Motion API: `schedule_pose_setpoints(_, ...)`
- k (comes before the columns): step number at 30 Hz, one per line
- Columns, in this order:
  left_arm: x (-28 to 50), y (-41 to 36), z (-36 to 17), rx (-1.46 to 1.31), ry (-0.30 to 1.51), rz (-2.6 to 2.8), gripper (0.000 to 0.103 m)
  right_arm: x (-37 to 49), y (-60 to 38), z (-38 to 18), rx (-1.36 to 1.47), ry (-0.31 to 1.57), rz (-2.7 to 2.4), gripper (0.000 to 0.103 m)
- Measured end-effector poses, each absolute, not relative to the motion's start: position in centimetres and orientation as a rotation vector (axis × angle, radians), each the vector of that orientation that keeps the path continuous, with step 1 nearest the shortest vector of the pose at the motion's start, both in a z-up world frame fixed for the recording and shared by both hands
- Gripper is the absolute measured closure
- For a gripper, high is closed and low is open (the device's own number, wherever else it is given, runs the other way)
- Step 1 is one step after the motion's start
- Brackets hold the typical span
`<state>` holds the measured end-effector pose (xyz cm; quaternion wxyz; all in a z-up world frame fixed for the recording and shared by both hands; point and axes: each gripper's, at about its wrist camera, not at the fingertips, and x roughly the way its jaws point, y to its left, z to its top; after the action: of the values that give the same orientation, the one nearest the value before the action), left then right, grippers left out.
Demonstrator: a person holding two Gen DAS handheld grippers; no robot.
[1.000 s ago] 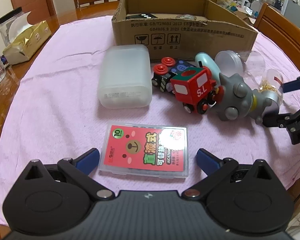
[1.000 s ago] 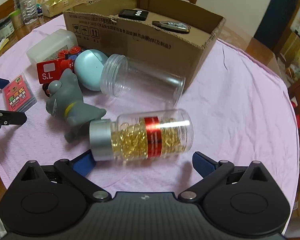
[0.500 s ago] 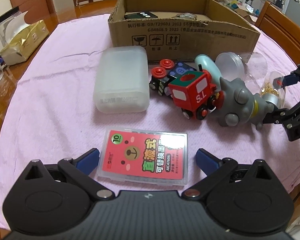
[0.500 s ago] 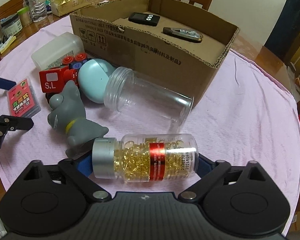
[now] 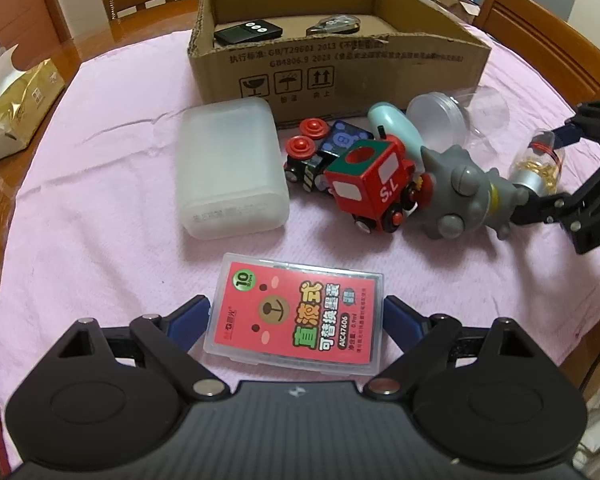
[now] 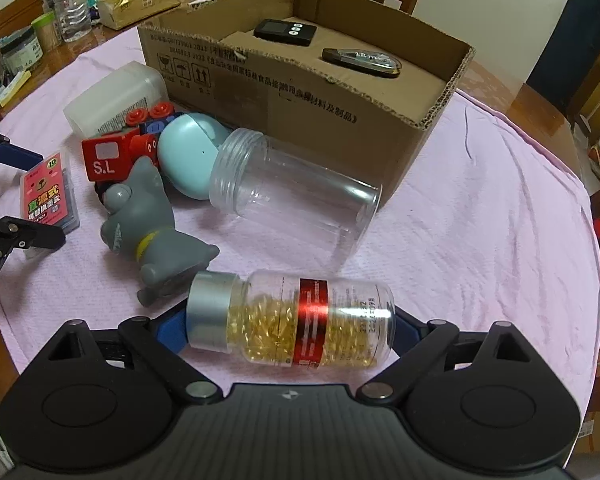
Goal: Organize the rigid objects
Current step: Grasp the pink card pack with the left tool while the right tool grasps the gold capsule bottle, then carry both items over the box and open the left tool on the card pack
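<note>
Pink cloth (image 5: 100, 208) covered the round table, bare toward its right edge. Near the front edge, the left gripper (image 5: 296, 316) was closing around a flat clear refill case (image 5: 296, 316), its pads just beside the case's sides. The right gripper (image 6: 290, 326) was closing endwise on a capsule bottle (image 6: 290, 320). A grey rubber toy (image 6: 148, 220), red wooden train (image 5: 374, 186) and empty clear jar (image 6: 296, 204) crowded before the cardboard box (image 5: 340, 68).
</note>
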<state>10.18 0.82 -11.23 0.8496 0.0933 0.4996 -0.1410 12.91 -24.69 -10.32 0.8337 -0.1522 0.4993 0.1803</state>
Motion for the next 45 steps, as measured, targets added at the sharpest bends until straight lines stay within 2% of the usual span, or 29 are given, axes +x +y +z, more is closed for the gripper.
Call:
schedule_pose_setpoints(9, 10.5, 1.6, -9.1, 0.238, 1.067, -0.337, 0.012, 12.4, -25.4, -8.9, -0.303, 1.057, 0.360, 0.006)
schedule_pose_setpoints(15, 11.3, 1.6, -5.6, 0.267, 1.063, -0.403, 0.012, 12.5, -25.4, -5.7, -0.300, 1.016, 0.376, 0.006)
schedule_pose_setpoints(26, 16.7, -0.3, 1.4, 0.311, 0.878, -0.452, 0.012, 15.6, -24.1, -0.2, -0.290, 0.877, 0.416, 0.006)
schedule_pose_setpoints(35, 23.5, -2.9, 0.4, 0.299, 0.841, -0.421, 0.012, 18.7, -23.2, 0.9, -0.315, 0.836, 0.419, 0.006)
schedule_pose_setpoints(45, 24.9, -3.0, -0.4, 0.247, 0.865, -0.366, 0.010, 20.9, -23.3, 0.7, -0.306, 0.842, 0.413, 0.006)
